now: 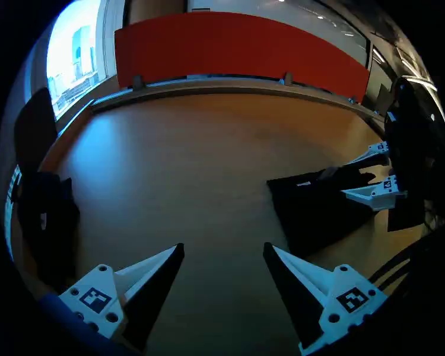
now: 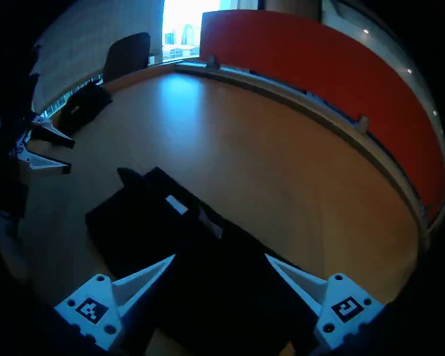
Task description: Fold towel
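In the left gripper view, the left claw (image 1: 222, 246) is seen spread wide above bare wood of the table (image 1: 193, 178), with nothing held between its fingers. The towel (image 1: 317, 213) (dark, nearly black in this light) is laid on the table to the right of that claw, well apart from it. At the towel's far side the right claw (image 1: 347, 177) is seen. Its two white fingers are apart, one above the other in the picture, with a raised dark fold of the towel between them. Whether the fingers touch the cloth cannot be told from here.

In the right gripper view, the right claw is shown spread, its fingers set to either side of the towel's near part. The gap between them is filled by the cloth, which is not pinched. From there the towel is spread away toward the left. Its surface looks layered, though the folds are hard to make out in the dark cloth. A small white label (image 2: 176, 204) is seen on top of it. The left claw is seen at the far left edge, over the table and clear of the towel.

A red panel (image 1: 240, 47) is mounted along the table's far edge. A window (image 1: 74, 59) is seen beyond the table's left corner, and a dark chair (image 2: 127, 53) is placed before it.
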`<action>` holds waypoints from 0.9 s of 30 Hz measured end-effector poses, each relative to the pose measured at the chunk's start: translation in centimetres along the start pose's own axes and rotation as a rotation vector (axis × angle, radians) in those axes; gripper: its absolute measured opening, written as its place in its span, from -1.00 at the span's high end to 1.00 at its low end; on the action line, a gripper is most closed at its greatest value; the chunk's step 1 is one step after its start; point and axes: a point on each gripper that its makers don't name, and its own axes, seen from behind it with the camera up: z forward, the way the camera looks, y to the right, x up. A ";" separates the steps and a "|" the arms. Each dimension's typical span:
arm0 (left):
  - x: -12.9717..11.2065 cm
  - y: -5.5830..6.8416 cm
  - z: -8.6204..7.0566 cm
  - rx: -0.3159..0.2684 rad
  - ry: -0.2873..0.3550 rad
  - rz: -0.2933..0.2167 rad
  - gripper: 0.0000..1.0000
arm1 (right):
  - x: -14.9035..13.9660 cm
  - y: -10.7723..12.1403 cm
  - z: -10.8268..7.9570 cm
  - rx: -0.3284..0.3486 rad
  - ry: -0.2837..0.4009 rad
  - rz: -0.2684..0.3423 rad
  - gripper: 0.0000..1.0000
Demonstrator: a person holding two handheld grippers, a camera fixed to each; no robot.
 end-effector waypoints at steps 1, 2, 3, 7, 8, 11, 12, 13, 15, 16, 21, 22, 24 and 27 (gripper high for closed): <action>0.0 0.0 0.0 0.000 0.000 -0.001 -0.99 | 0.1 0.1 0.0 -0.002 0.001 0.001 -0.93; 0.0 -0.1 0.0 0.000 0.000 -0.001 -0.99 | 0.2 0.2 0.1 -0.003 0.002 0.002 -0.93; -0.1 -0.1 0.0 0.001 -0.001 -0.002 -0.99 | 0.3 0.4 0.1 -0.005 0.003 0.003 -0.93; -0.1 -0.3 0.0 0.003 -0.002 -0.003 -0.99 | 0.8 0.9 0.2 -0.013 0.006 0.003 -0.93; -0.1 -0.4 0.0 0.004 -0.002 -0.003 -0.99 | 0.9 1.0 0.3 -0.015 0.006 0.002 -0.93; -0.1 -0.5 -0.1 0.006 0.000 -0.003 -0.99 | 1.3 1.3 0.3 -0.022 0.009 -0.001 -0.94; 0.0 -0.5 -0.1 0.006 0.000 -0.003 -0.99 | 1.4 1.5 0.4 -0.025 0.011 -0.001 -0.94; 0.0 -0.5 -0.1 0.006 0.001 -0.003 -0.99 | 1.6 1.6 0.4 -0.028 0.012 -0.002 -0.94; 0.0 -0.5 -0.2 0.006 0.002 -0.003 -0.99 | 1.9 1.9 0.5 -0.034 0.015 -0.002 -0.93; 0.1 -0.5 -0.2 0.006 0.003 -0.003 -0.99 | 2.0 2.0 0.5 -0.038 0.018 -0.002 -0.93; 0.1 -0.5 -0.3 0.005 0.004 -0.001 -0.99 | 2.6 2.4 0.5 -0.047 0.025 0.004 -0.93; 0.1 -0.5 -0.3 0.005 0.004 -0.001 -1.00 | 2.6 2.4 0.4 -0.047 0.026 0.004 -0.93; 0.0 -0.5 -0.3 0.006 0.004 -0.001 -0.99 | 2.6 2.4 0.3 -0.047 0.027 0.004 -0.93; 0.0 -0.4 -0.4 0.005 0.003 0.000 -0.99 | 2.5 2.4 0.1 -0.048 0.027 0.000 -0.94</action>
